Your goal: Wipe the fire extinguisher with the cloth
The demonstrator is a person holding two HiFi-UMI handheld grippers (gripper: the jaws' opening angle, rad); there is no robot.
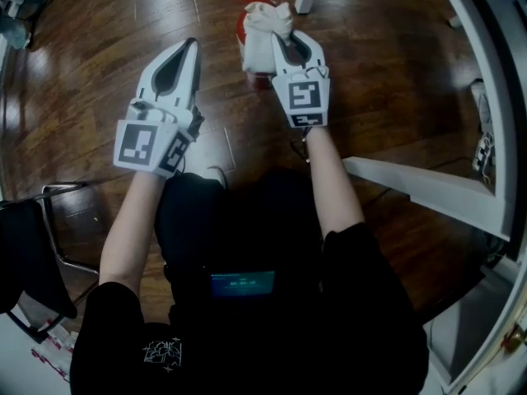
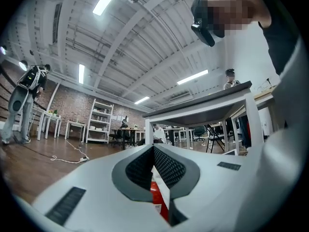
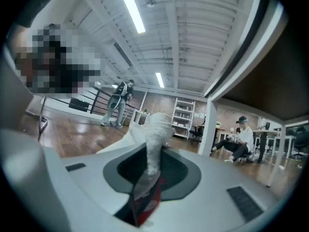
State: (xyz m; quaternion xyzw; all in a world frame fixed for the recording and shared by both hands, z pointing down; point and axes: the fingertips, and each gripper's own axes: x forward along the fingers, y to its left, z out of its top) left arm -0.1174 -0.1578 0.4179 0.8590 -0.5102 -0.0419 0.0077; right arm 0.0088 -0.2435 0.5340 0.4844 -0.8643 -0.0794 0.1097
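In the head view, the fire extinguisher (image 1: 240, 30) is almost wholly hidden under the cloth (image 1: 262, 44) and the right hand-held gripper (image 1: 290, 39). Only red slivers show at its left side and far end. The right gripper view shows just a red strip of it behind the cloth. The left gripper view shows a red sliver with a pale label (image 2: 159, 207), its print too small to read. A small screen (image 1: 241, 284) at the person's waist is unreadable. A black chair (image 1: 33, 262) at near left and a white frame (image 1: 428, 188) at right are cut off by the picture's edges.
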